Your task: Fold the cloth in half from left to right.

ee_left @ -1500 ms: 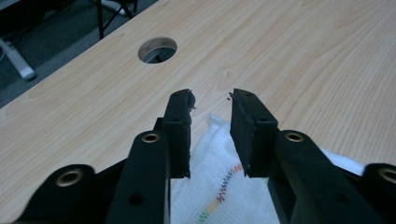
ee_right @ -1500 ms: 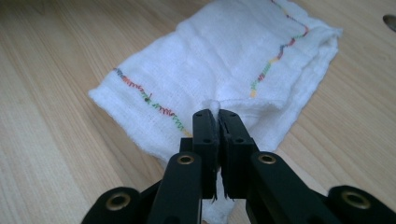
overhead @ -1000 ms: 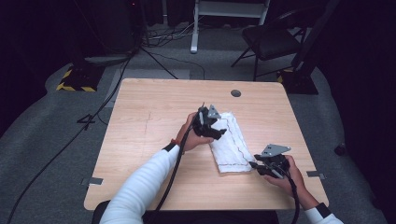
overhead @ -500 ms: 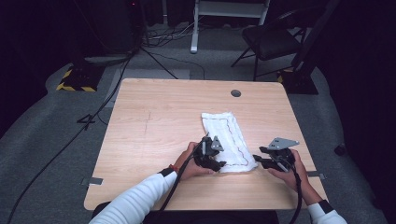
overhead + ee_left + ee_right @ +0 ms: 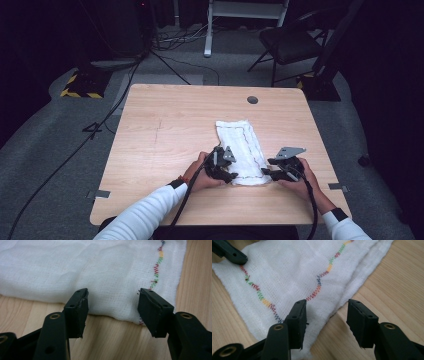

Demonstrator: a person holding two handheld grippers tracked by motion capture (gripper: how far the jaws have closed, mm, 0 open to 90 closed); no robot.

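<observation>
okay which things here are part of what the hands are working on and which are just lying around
In the job:
white cloth with coloured stitching
left hand-held gripper, jaws open at the cloth's near edge
right hand-held gripper, jaws open at its near corner

Lying about:
black chair
floor cables
yellow-black striped block

dark studio lab: floor cables (image 5: 165,60), hazard-striped base (image 5: 80,89), lone chair (image 5: 290,47).

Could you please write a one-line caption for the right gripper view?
Right gripper, jaws open, straddles the corner of a folded white cloth.
</observation>
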